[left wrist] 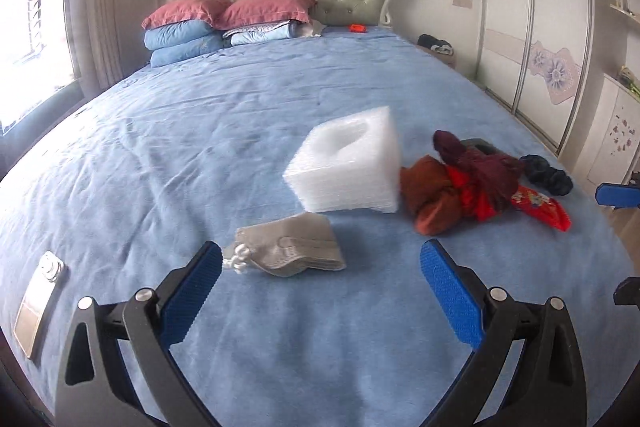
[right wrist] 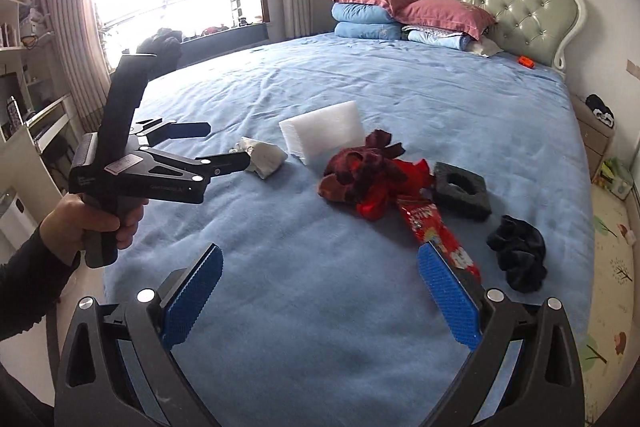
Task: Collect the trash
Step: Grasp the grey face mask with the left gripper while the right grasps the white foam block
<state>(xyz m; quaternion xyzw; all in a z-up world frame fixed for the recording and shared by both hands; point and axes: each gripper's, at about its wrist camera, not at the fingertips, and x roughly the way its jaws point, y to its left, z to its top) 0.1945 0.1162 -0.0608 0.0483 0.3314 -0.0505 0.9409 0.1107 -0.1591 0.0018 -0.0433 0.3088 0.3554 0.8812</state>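
A grey face mask (left wrist: 294, 245) lies on the blue bed just ahead of my open left gripper (left wrist: 320, 261), near its left finger. Behind it stands a white foam block (left wrist: 348, 167). A red snack wrapper (left wrist: 540, 207) lies to the right beside a heap of red and maroon cloth (left wrist: 460, 183). In the right wrist view my open right gripper (right wrist: 318, 261) hovers over the bed, its right finger next to the red wrapper (right wrist: 440, 231). The left gripper (right wrist: 224, 143) shows there, open by the mask (right wrist: 264, 155). A black foam piece (right wrist: 462, 191) and the white foam block (right wrist: 324, 135) lie beyond.
A dark sock bundle (right wrist: 520, 255) lies at the bed's right side. A phone-like device (left wrist: 38, 303) lies at the left. Pillows (left wrist: 224, 23) are stacked by the headboard, with a small orange object (left wrist: 357, 27) near them. A wardrobe (left wrist: 540, 27) stands to the right.
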